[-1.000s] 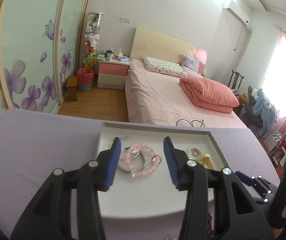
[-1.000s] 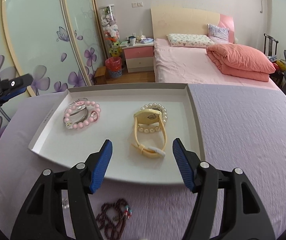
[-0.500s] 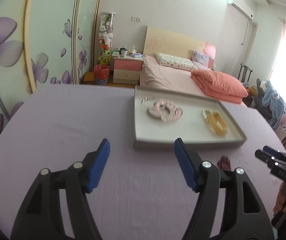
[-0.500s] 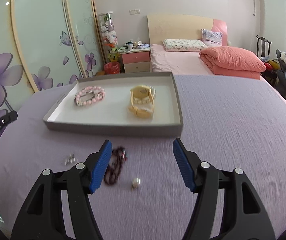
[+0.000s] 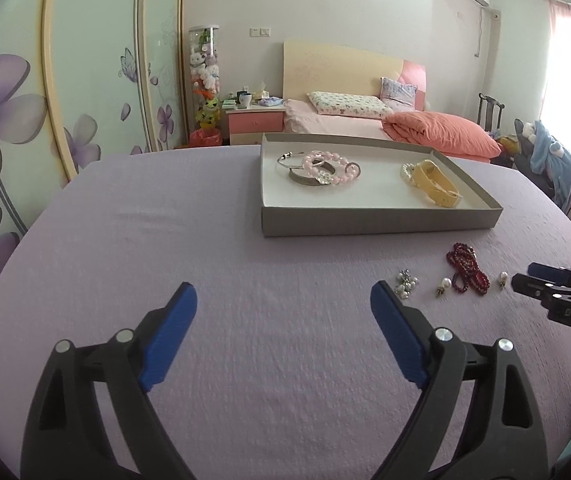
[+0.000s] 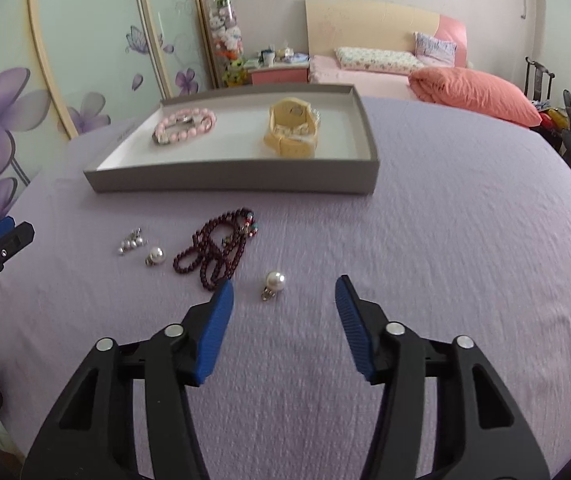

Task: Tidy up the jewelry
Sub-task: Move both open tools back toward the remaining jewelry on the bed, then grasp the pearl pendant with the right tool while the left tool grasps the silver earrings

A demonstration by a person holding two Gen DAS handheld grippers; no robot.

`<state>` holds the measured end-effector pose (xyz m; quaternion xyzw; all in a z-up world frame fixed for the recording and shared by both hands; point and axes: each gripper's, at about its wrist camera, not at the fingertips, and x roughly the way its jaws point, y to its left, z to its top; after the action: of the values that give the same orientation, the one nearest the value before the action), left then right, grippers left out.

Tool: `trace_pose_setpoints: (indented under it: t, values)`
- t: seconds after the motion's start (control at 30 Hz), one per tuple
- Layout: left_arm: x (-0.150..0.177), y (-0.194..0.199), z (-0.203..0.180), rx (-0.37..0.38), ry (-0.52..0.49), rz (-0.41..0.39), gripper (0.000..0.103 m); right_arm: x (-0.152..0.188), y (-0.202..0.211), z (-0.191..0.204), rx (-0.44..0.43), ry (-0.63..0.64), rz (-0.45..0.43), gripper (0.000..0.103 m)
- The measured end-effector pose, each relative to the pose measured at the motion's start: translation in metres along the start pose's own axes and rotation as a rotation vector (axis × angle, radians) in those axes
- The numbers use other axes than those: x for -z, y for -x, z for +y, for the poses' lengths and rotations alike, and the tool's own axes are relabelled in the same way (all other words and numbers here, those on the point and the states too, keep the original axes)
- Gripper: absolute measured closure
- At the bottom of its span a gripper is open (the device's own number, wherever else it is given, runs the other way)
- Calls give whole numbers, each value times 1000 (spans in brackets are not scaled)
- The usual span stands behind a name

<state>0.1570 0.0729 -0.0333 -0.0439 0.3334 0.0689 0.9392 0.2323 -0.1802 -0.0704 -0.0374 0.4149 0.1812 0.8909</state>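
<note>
Nearest, the right gripper (image 6: 283, 298) hangs empty, jaws just narrowing, a pearl earring (image 6: 274, 282) ahead; the left gripper (image 5: 283, 298), just spreading wide, holds nothing. Beyond lie dark red beads (image 6: 216, 249), then the grey tray (image 6: 229, 182) with pink bracelet (image 6: 184, 125) and yellow watch (image 6: 292, 127)

Grey tray (image 6: 221, 182) with white floor held pink beads (image 6: 184, 125) and a yellow strap (image 6: 291, 130). Before the tray, on the lilac cloth (image 6: 445, 240), lay dark red beads (image 6: 213, 250).
</note>
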Motion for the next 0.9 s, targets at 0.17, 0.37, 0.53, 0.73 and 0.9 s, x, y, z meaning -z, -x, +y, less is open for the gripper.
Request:
trace_pose_setpoints:
  t: [0.17,0.37,0.53,0.73,0.9]
  values:
    - [3,-2,-3,9,-13,9,14,3,-7,1,2,4,35,52]
    - [4,-4,-3,10,-9,18,14,3,-13,6,29,31,44,66]
    - [5,-7,-3,14,-6,30,14,-1,-15,5,40,17,43,77]
    - [4,-7,-8,23,-18,36,14,-3,-16,7,56,27,39,80]
    - [2,-11,-18,41,-34,47,14,-3,-16,8,54,30,35,89]
